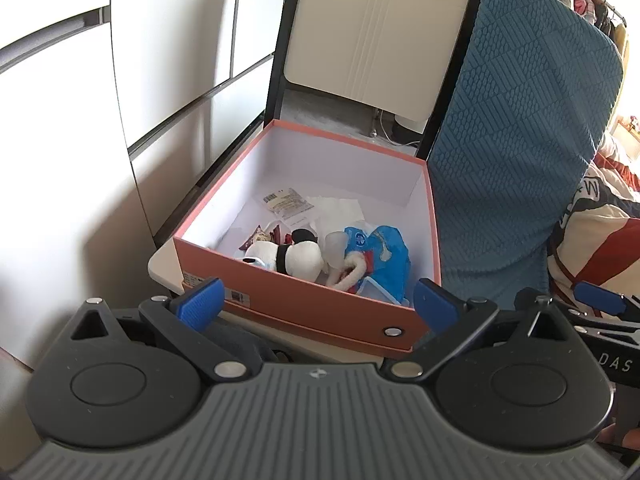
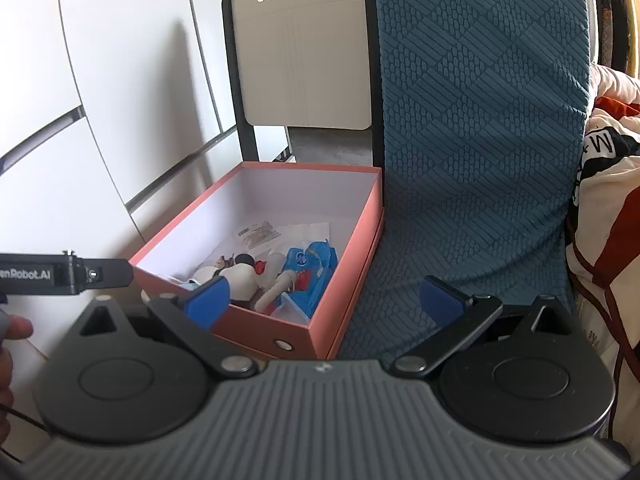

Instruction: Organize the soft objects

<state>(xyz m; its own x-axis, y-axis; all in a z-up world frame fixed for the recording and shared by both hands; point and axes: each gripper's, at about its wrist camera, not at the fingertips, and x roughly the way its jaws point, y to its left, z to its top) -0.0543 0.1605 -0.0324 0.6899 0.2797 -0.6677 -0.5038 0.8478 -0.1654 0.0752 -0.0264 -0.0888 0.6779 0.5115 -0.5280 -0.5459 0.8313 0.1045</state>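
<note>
An open orange box (image 1: pixel 320 308) with a white inside sits on a chair seat. In it lie a white and black plush dog (image 1: pixel 296 258), a blue soft packet (image 1: pixel 384 252) and paper slips (image 1: pixel 286 202). The box also shows in the right wrist view (image 2: pixel 344 264), with the plush (image 2: pixel 244 280) and the blue packet (image 2: pixel 312 268). My left gripper (image 1: pixel 318 304) is open and empty, just in front of the box's near wall. My right gripper (image 2: pixel 324 300) is open and empty, over the box's near right corner.
A blue textured cushion (image 1: pixel 520 140) stands upright against the box's right side. A cream chair back (image 1: pixel 376 36) rises behind the box. White cabinet doors (image 1: pixel 120 100) are on the left. A patterned quilt (image 2: pixel 608 208) lies at the right.
</note>
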